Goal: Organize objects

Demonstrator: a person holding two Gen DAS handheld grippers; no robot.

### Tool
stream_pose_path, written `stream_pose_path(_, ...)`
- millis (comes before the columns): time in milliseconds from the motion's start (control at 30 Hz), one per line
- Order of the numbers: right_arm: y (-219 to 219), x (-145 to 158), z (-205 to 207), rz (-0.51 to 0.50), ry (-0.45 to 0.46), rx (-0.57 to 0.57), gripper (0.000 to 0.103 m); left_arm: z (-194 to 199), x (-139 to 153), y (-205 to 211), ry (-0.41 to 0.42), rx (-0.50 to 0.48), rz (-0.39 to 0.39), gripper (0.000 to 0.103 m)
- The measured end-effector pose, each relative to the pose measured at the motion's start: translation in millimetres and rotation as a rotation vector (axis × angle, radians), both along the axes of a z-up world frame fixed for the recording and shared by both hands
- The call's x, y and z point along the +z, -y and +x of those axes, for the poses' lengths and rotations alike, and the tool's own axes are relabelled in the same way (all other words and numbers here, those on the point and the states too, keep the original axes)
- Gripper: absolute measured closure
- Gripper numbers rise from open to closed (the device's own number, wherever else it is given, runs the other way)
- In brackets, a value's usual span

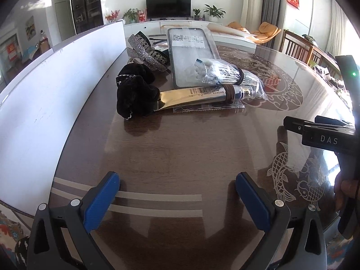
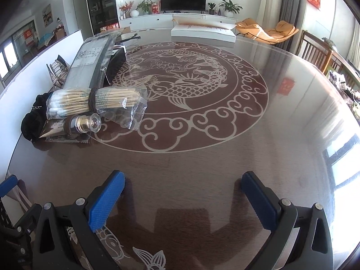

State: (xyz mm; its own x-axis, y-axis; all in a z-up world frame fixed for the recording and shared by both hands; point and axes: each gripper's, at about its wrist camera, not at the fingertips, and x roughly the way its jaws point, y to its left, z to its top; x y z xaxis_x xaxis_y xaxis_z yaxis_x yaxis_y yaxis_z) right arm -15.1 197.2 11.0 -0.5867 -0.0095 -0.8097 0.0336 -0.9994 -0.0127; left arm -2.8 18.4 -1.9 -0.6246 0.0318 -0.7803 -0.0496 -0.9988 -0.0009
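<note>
Dark brown wood under a glossy sheet makes up the round table (image 2: 202,180), printed with a pale fish-and-cloud medallion (image 2: 184,85) at its middle. The left gripper (image 1: 177,191) hovers low over the near edge with its blue-padded fingers (image 1: 102,200) spread wide and nothing between them. The right gripper (image 2: 182,193) sits just to its right, also over the near part of the table, its blue pads (image 2: 105,200) equally wide apart and empty.

The clutter lies in one pile at the far left of the table, beside a white board (image 1: 56,85) that stands along the left edge. Nearest is a black fabric scrunchie (image 1: 135,101), touching the flat end of a shiny metallic tube (image 1: 198,95) that lies on its side with its clear cap (image 2: 90,122) pointing right. Just behind the tube is a clear bag of cotton swabs (image 2: 94,101), bundled with a dark band. Behind that, a phone case in a plastic sleeve (image 1: 191,54) rests tilted, with a white barcode label at its far end. A rhinestone hair claw (image 1: 146,51) lies to the left of the case, behind the scrunchie
</note>
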Motion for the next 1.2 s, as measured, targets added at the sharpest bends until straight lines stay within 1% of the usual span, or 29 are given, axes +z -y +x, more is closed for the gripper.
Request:
stream_pose_path(433,0.8,-0.3,0.8,0.0,-0.002,-0.003,0.0,-0.8,0.3,-0.2,-0.006,-0.007,0.0,0.0)
stream_pose_path(700,0.7,-0.4,0.9,0.0,-0.003,-0.003,0.0,-1.3,0.4,6.7,-0.008,0.025,0.001,0.0)
stream_pose_path(1200,1.0,-0.4,0.8,0.0,-0.003,-0.003,0.0,-1.5,0.3,6.6,-0.007,0.025,0.001,0.0)
